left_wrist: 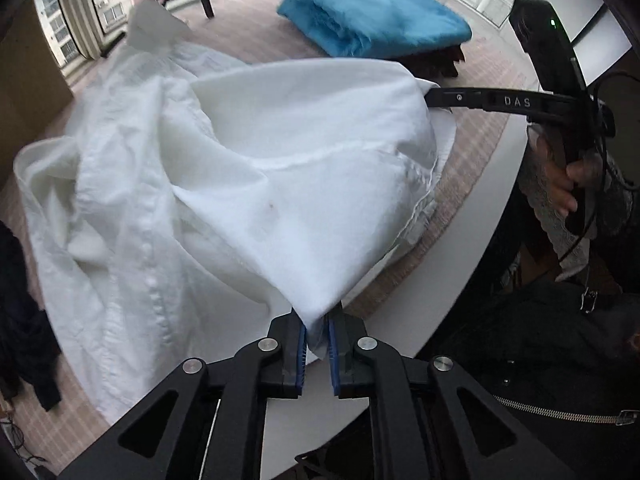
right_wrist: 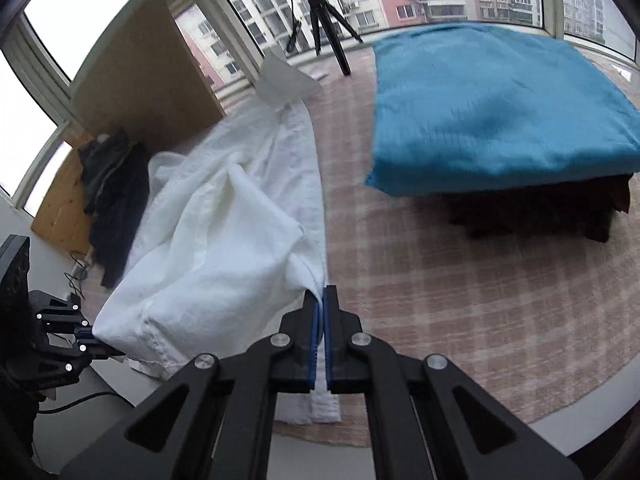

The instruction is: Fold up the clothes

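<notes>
Beside the folded blue towel (right_wrist: 496,112), both grippers, left (left_wrist: 318,332) and right (right_wrist: 321,320), pinch the thin, limp, crumpled white cotton shirt (left_wrist: 224,152) at its hems, jaws nearly closed; it looks light and likely to sag.

The only readable lettering is "DAS", in pale capitals on the right gripper's (left_wrist: 434,100) black arm.
</notes>
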`<state>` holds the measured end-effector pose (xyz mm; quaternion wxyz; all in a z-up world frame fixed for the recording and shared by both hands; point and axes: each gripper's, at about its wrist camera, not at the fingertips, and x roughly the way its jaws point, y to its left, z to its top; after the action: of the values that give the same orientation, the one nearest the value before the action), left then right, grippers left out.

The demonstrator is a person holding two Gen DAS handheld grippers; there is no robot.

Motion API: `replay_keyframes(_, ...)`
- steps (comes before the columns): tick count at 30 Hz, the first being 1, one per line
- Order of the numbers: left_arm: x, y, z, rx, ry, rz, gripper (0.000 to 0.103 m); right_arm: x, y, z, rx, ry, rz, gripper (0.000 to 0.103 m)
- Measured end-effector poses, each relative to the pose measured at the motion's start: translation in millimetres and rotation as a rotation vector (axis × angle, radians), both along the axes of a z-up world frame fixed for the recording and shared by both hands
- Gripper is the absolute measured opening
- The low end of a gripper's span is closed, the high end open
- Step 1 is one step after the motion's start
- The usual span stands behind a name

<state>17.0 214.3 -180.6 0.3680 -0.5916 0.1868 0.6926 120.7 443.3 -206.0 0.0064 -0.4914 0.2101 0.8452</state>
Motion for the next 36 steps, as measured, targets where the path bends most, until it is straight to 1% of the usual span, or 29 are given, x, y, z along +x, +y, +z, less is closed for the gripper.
replay_keyframes(1, 2.8, 3.2, -8.0, -0.005, -0.034, -0.004, 0.010, -0.6, 0.7, -8.4, -0.020, -0.046, 0.046, 0.003)
replay_keyframes(3, 6.0, 2.2, -12.6, -0.022, -0.079, -0.001, 0.011, 2.2, -0.8, -12.6, -0.057, -0.111, 0.150, 0.005)
replay_keyframes(5, 5.4, -5.9, -1.6, -0.038, -0.069, 0.014, 0.011, 5.0, -2.2, -16.8, -0.094, -0.176, 0.254, 0.006)
replay_keyframes(6, 2.6, -10.6, 7.3, -0.041, -0.056, 0.028, 0.015, 6.3, -1.9, -16.0, -0.111, -0.198, 0.300, 0.006)
replay_keyframes(8, -11.4, -19.9, 28.8, -0.036, -0.010, 0.070, 0.018, 3.6, 5.1, 3.0, -0.126, -0.177, 0.353, 0.008)
replay_keyframes(9, -18.7, -24.5, 39.3, -0.034, 0.014, 0.091, 0.024, -3.1, 9.4, 16.1, -0.120, -0.148, 0.367, 0.009)
replay_keyframes(10, -30.7, -28.4, 47.3, -0.046, 0.058, 0.113, 0.029, -12.1, 12.6, 28.8, -0.113, -0.118, 0.383, 0.019)
replay_keyframes(11, -45.9, -33.9, 54.4, -0.051, 0.094, 0.152, 0.029, -26.2, 13.8, 40.9, -0.107, -0.089, 0.406, 0.034)
replay_keyframes(12, -56.6, -40.0, 60.5, -0.022, 0.083, 0.184, 0.029, -40.9, 14.0, 52.6, -0.100, -0.058, 0.431, 0.041)
replay_keyframes(13, -67.2, -46.1, 66.7, 0.007, 0.072, 0.215, 0.029, -57.5, 12.2, 62.3, -0.090, -0.026, 0.459, 0.044)
replay_keyframes(14, -77.2, -51.8, 72.6, 0.033, 0.064, 0.245, 0.029, -75.2, 10.0, 69.8, -0.073, 0.000, 0.482, 0.044)
replay_keyframes(15, -79.6, -52.7, 75.9, 0.014, 0.089, 0.250, 0.030, -94.5, 8.6, 74.9, -0.056, 0.018, 0.494, 0.044)
replay_keyframes(16, -82.0, -53.7, 78.8, -0.006, 0.116, 0.254, 0.032, -116.9, 8.5, 74.8, -0.042, 0.020, 0.485, 0.044)
replay_keyframes(17, -85.2, -55.8, 77.5, -0.048, 0.157, 0.251, 0.034, -139.9, 8.3, 72.5, -0.042, 0.021, 0.475, 0.044)
replay_keyframes(19, -94.0, -66.7, 67.0, -0.092, 0.197, 0.252, 0.041, -189.5, 6.8, 57.1, -0.098, 0.013, 0.446, 0.044)
replay_keyframes(20, -103.2, -75.1, 58.3, -0.102, 0.189, 0.277, 0.042, -216.8, 4.0, 45.5, -0.113, -0.012, 0.421, 0.044)
replay_keyframes(22, -122.0, -90.9, 35.2, -0.097, 0.118, 0.339, 0.042, -261.0, -6.9, 23.6, -0.092, -0.044, 0.384, 0.044)
replay_keyframes(24, -127.9, -95.7, 16.1, -0.115, 0.098, 0.347, 0.042, -299.2, -19.7, 4.3, -0.055, -0.066, 0.348, 0.044)
replay_keyframes(25, -130.5, -95.1, 7.2, -0.133, 0.095, 0.341, 0.042, -313.6, -23.9, -5.1, -0.064, -0.087, 0.336, 0.044)
replay_keyframes(27, -134.5, -91.0, -4.8, -0.135, 0.081, 0.319, 0.042, -341.5, -31.9, -24.6, -0.084, -0.141, 0.314, 0.044)
replay_keyframes(29, -139.3, -87.1, -9.6, -0.117, 0.077, 0.299, 0.042, -363.3, -35.8, -39.8, -0.115, -0.177, 0.285, 0.044)
replay_keyframes(31, -145.1, -83.6, -13.3, -0.097, 0.072, 0.279, 0.046, -378.1, -32.3, -49.4, -0.185, -0.198, 0.227, 0.044)
replay_keyframes(32, -148.3, -81.9, -16.0, -0.090, 0.068, 0.268, 0.047, -384.7, -30.5, -53.3, -0.202, -0.210, 0.200, 0.044)
replay_keyframes(33, -151.5, -80.1, -19.5, -0.080, 0.056, 0.255, 0.048, -390.6, -30.5, -56.7, -0.194, -0.227, 0.184, 0.044)
replay_keyframes(36, -160.4, -72.3, -29.8, -0.075, 0.039, 0.228, 0.048, -402.7, -38.1, -64.6, -0.099, -0.293, 0.185, 0.045)
